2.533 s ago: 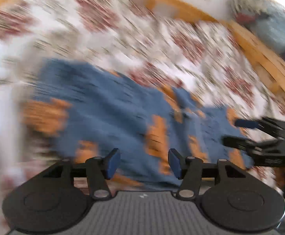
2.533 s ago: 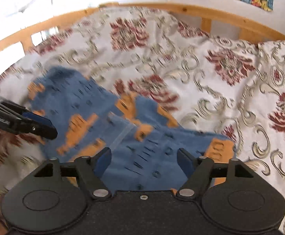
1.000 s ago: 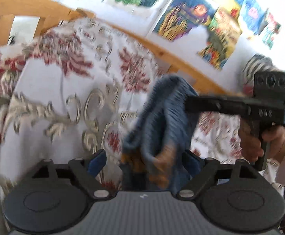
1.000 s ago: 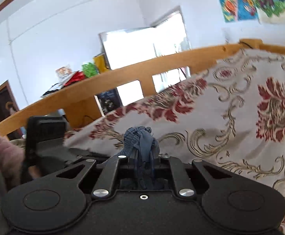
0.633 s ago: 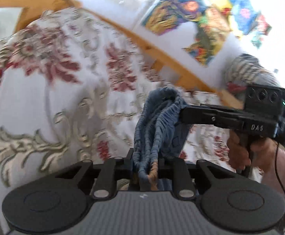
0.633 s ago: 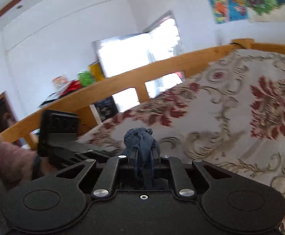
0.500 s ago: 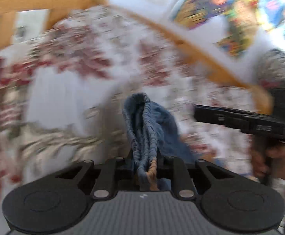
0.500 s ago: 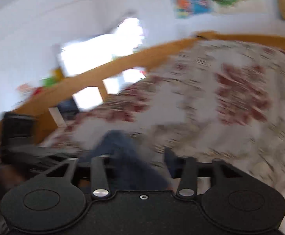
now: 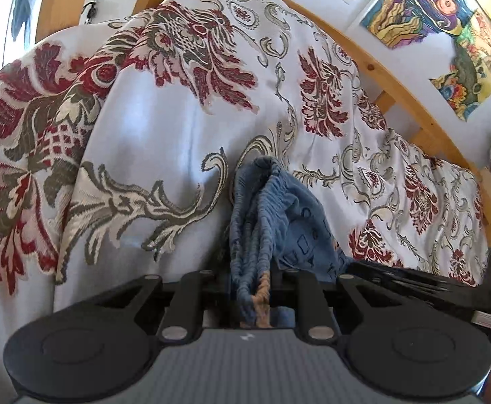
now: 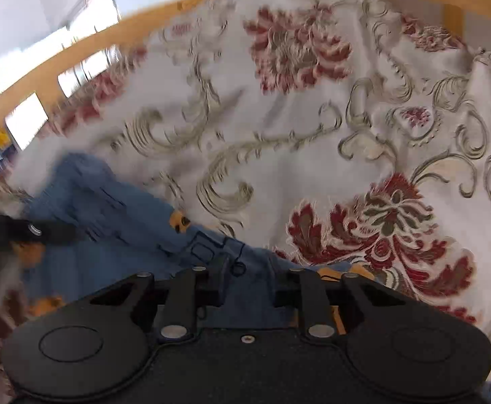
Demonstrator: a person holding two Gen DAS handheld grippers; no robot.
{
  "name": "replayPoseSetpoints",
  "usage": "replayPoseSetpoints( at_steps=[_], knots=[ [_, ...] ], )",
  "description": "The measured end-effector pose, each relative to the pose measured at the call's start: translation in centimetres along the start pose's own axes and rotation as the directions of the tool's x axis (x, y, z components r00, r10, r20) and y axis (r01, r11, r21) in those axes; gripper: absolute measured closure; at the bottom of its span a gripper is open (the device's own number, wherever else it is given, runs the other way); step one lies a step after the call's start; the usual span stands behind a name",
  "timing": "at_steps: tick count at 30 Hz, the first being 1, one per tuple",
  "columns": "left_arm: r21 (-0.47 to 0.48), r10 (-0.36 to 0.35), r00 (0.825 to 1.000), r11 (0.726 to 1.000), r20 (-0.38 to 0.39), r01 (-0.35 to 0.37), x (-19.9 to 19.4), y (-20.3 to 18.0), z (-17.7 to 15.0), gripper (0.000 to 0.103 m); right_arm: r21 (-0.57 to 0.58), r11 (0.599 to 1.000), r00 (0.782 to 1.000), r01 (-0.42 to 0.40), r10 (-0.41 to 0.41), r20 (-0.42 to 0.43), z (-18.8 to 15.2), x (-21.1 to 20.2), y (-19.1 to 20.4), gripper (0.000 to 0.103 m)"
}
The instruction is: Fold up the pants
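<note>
The blue pants [image 9: 279, 208] with orange patches are held up by their gathered waistband, on which my left gripper [image 9: 250, 282] is shut. The fabric hangs off to the right over the bed. In the right wrist view the pants [image 10: 117, 222] stretch from the left gripper [image 10: 60, 232] at the left edge to my right gripper [image 10: 248, 282]. The right gripper's jaws stand close together with blue cloth filling the narrow gap. Its black body [image 9: 430, 286] shows low on the right in the left wrist view.
A white bedspread [image 9: 144, 128] with red and olive floral patterns covers the bed [image 10: 312, 141]. A wooden rail [image 9: 410, 91] runs around it [image 10: 87, 47]. Colourful paintings [image 9: 430, 10] hang on the wall behind. Bright windows [image 10: 26, 121] lie beyond the rail.
The right gripper let go of the bunched cloth, swung down along the pants and closed on another part. The left gripper kept its hold and tilted toward the bed.
</note>
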State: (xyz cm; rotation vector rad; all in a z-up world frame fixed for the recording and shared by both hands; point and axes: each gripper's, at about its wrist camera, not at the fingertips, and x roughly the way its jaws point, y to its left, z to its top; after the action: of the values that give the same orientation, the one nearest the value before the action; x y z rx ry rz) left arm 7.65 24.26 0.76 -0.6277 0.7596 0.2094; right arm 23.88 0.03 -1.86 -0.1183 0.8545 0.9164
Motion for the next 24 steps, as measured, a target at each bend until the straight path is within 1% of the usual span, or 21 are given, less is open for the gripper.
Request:
replayPoseSetpoints(
  at_steps=[2,5,6,8,9,10,11,13,15,16,19,20,21,23,24],
  knots=[
    [0.012,-0.004,1.0,1.0,-0.003,0.004,-0.1,-0.1,0.0,0.083,-0.053,0.998,0.999,0.036,-0.034,0.031,-1.0,-2.6,1.0,0.063],
    [0.012,-0.007,1.0,1.0,-0.008,0.007,-0.3,0.0,0.0,0.083,-0.064,0.989,0.991,0.136,-0.134,0.02,-4.0,-6.4,2.0,0.062],
    [0.016,-0.006,1.0,1.0,-0.01,0.006,-0.3,-0.1,0.0,0.083,-0.071,0.976,0.978,0.207,-0.206,0.016,-5.5,-7.7,2.5,0.062],
    [0.035,0.002,1.0,0.999,-0.013,-0.002,-0.4,-0.3,0.0,0.083,-0.103,0.944,0.95,0.313,-0.312,0.033,-7.8,-9.6,3.8,0.062],
    [0.046,0.008,1.0,0.999,-0.014,-0.007,-0.4,-0.5,0.0,0.083,-0.122,0.928,0.936,0.351,-0.349,0.042,-9.0,-10.4,4.5,0.063],
    [0.053,0.013,1.0,0.999,-0.015,-0.012,-0.4,-0.7,0.1,0.083,-0.137,0.917,0.928,0.374,-0.371,0.047,-9.9,-10.8,5.2,0.063],
    [0.057,0.018,1.0,0.998,-0.014,-0.017,-0.4,-0.8,0.2,0.083,-0.156,0.911,0.924,0.383,-0.379,0.052,-10.7,-10.8,5.7,0.064],
    [0.065,0.025,1.0,0.998,-0.007,-0.025,-0.5,-1.3,0.2,0.083,-0.213,0.895,0.918,0.393,-0.397,0.026,-12.1,-9.5,6.4,0.068],
    [0.098,0.048,0.999,0.994,0.006,-0.048,-0.6,-2.0,0.1,0.083,-0.213,0.892,0.914,0.4,-0.404,0.025,-13.0,-8.2,6.2,0.069],
    [0.112,0.058,0.998,0.992,0.012,-0.059,-0.7,-2.4,0.0,0.083,-0.212,0.889,0.912,0.407,-0.41,0.032,-13.1,-8.2,6.3,0.069],
    [0.141,0.081,0.996,0.986,0.024,-0.083,-0.9,-3.3,-0.1,0.083,-0.218,0.881,0.908,0.419,-0.408,0.096,-12.4,-9.1,7.0,0.069],
    [0.149,0.087,0.996,0.985,0.028,-0.09,-1.0,-3.6,-0.1,0.083,-0.225,0.881,0.909,0.417,-0.403,0.105,-12.2,-9.2,7.1,0.069],
    [0.157,0.087,0.995,0.983,0.038,-0.092,-1.2,-3.9,-0.2,0.083,-0.227,0.887,0.916,0.402,-0.39,0.099,-12.1,-9.1,7.1,0.069],
    [0.183,0.078,0.995,0.979,0.061,-0.088,-1.9,-4.9,-0.2,0.083,-0.223,0.9,0.927,0.374,-0.37,0.06,-12.2,-7.9,6.7,0.069],
    [0.205,0.066,0.995,0.976,0.075,-0.08,-2.4,-5.6,-0.4,0.083,-0.212,0.904,0.929,0.37,-0.365,0.064,-12.5,-7.5,6.5,0.069]
  ],
)
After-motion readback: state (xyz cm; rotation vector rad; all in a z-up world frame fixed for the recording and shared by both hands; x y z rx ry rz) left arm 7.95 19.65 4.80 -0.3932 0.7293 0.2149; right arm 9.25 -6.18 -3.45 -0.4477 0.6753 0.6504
